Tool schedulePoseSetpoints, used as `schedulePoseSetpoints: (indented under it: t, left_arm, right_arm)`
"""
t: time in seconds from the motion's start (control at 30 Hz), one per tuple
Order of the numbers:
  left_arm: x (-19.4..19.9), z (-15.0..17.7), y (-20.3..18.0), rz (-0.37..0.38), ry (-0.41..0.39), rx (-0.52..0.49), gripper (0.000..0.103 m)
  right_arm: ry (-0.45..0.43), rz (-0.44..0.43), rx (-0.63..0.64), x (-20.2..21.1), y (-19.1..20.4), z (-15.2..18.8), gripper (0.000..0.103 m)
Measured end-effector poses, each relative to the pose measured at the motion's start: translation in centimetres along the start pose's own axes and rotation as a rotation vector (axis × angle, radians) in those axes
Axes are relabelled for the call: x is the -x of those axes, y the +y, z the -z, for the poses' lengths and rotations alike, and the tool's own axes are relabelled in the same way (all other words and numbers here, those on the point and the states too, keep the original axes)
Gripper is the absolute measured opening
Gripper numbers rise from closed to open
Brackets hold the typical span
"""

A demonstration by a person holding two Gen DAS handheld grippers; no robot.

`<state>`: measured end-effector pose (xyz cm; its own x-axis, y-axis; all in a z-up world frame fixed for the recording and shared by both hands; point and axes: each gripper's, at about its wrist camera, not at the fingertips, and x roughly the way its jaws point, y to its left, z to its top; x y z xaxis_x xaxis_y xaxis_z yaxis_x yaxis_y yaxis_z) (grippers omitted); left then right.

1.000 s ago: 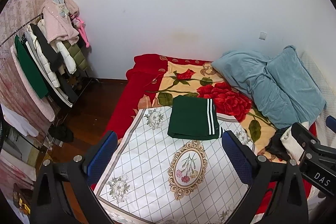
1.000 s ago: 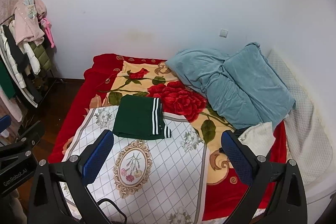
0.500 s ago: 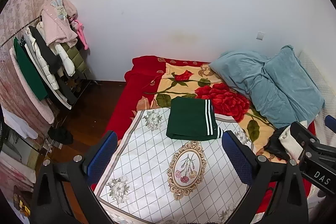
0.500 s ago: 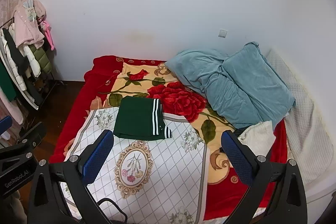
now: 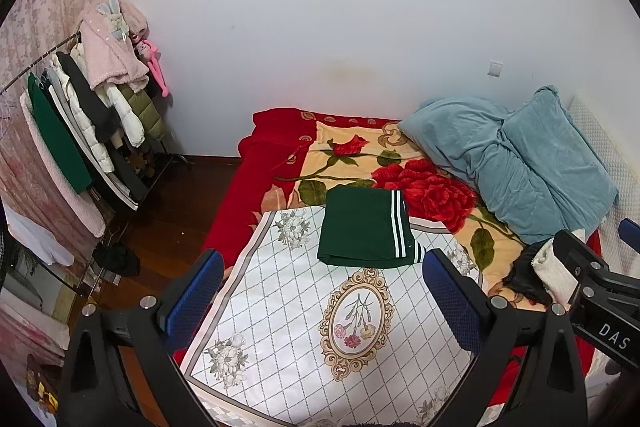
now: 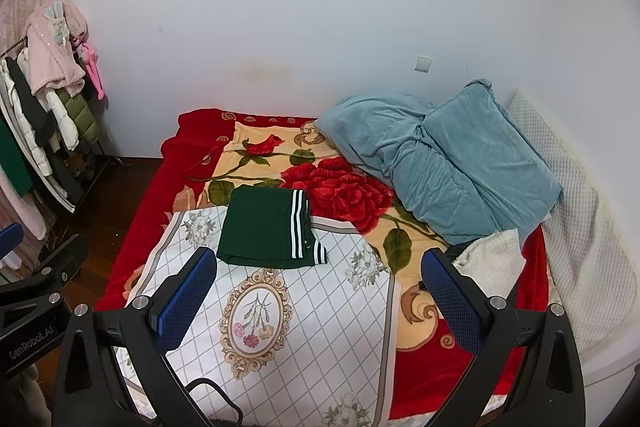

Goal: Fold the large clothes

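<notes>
Folding task, late stage. The green garment [image 5: 362, 227] is lying as a compact flat rectangle, white stripes along its right edge, on the far end of the white sheet [image 5: 280, 307], partly overlapping the rose blanket [image 5: 360, 163] beyond. Its edges are looking squared and no loose sleeve or leg is showing, so this piece is judged to be finished.

The left gripper [image 5: 320, 301] is hovering well short of the garment with its jaws spread wide and nothing between them. The right gripper [image 6: 320, 301] is doing likewise, jaws spread and empty; neither is touching cloth.

What is remaining is uncertain. A cream cloth [image 6: 492, 259] and a dark item [image 5: 524, 275] are lying crumpled at the bed's right side, beside the blue quilt [image 6: 444, 163]; these may be next for folding, though whether they count as large clothes cannot be told. More clothes are hanging on the rack [image 5: 80, 119] at the left, well apart from the bed.
</notes>
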<state>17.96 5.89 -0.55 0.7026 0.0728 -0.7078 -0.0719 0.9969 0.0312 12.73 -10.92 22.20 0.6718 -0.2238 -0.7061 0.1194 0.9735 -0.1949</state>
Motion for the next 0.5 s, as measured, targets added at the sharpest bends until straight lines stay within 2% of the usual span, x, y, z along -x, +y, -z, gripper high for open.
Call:
schedulePoseSetpoints:
  t: [0.5]
  left_arm:
    - [0.45,-0.01,0.12,0.0,-0.006,-0.004,0.101]
  right_arm:
    - [-0.003,0.013,-0.012,0.71,0.17,0.68,0.103]
